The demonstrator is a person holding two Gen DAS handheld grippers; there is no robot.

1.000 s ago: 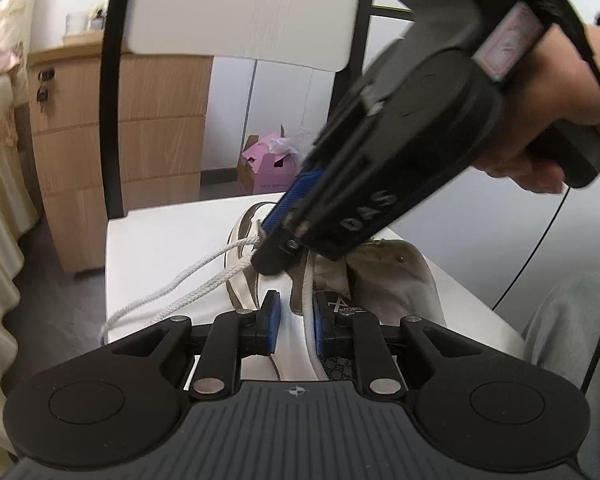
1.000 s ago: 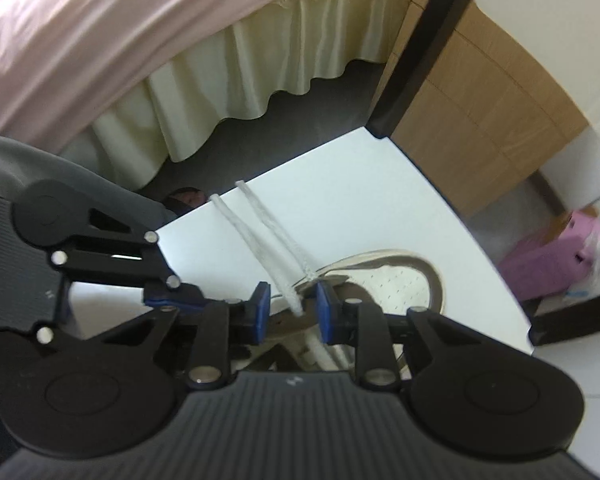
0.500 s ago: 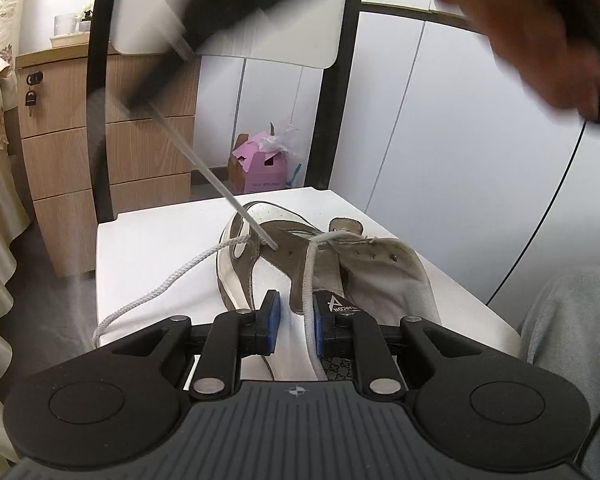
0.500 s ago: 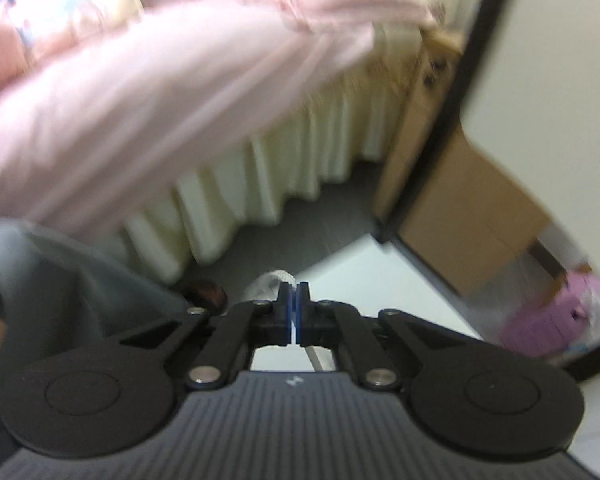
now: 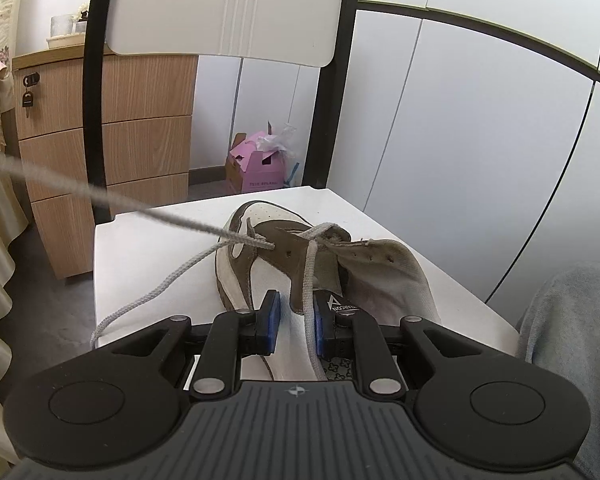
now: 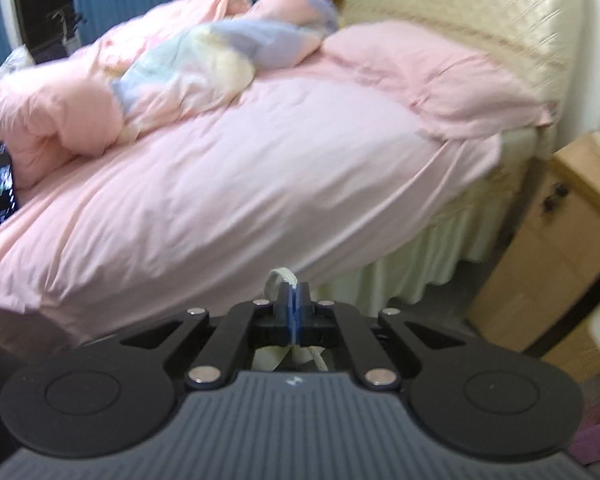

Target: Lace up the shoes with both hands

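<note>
— Jaws on the right gripper point(image 6: 294, 304)?

— Clamped on the lace point(image 5: 112, 202), which a second ago lay loose between them. It now runs taut from the shoe point(image 5: 300, 264) on the white stool point(image 5: 148, 264).

— And the left gripper point(image 5: 296, 322)?

— Unmoved: jaws partly apart around the shoe's near edge and other lace strand; whether they pinch it, I cannot tell.

— So?

— That eyelet looks drawn through.

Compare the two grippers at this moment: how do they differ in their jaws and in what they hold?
The right gripper is shut flat on the lace, which pokes out above its pads; the left gripper stands partly open around the shoe wall, with another lace strand between its fingers. The right gripper faces the bed, away from the shoe; the left gripper points at the shoe on the chair seat. Both have blue pads and black bodies.
</note>
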